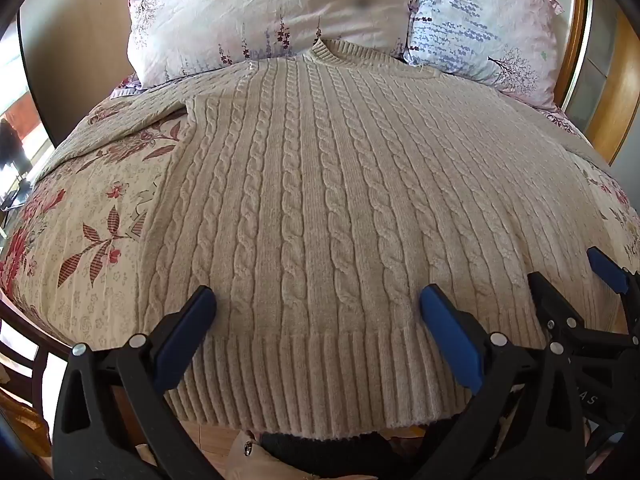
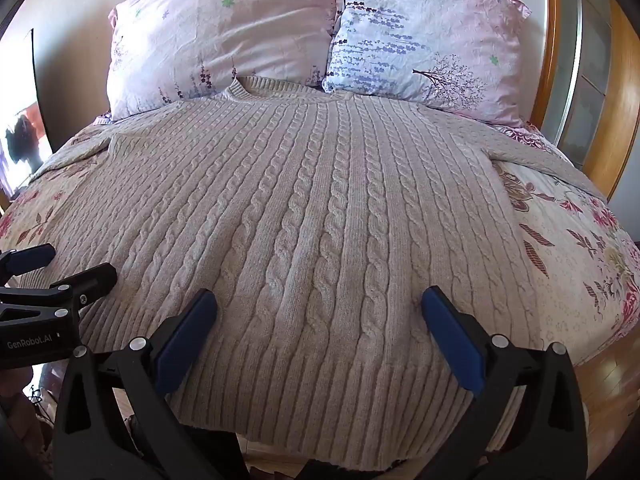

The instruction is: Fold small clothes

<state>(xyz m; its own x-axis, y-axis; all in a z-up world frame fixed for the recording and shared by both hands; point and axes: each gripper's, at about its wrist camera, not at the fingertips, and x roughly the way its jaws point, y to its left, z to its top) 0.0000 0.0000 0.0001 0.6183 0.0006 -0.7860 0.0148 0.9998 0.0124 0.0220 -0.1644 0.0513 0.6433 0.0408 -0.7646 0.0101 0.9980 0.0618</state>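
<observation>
Two grippers, left gripper [image 1: 318,326] and right gripper [image 2: 319,328], hover over the sweater [image 1: 320,200] hem at the bed [image 1: 80,240] foot edge, jaws wide apart, nothing held. Sweater lies flat, collar at the pillows [image 2: 224,40] (likely spread ready for folding).

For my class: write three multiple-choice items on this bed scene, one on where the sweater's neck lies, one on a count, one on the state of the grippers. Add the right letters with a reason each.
1. The sweater's collar lies nearest to:
A. the pillows
B. the floor
C. the person

2. How many pillows are on the bed?
A. one
B. two
C. four

3. The left gripper and the right gripper are:
A. both shut on the hem
B. one open, one shut
C. both open

Answers:
1 A: the collar touches the left pillow.
2 B: a second pillow lies beside it.
3 C: the jaws of both stand wide apart above the spread knit, gripping nothing.
</observation>
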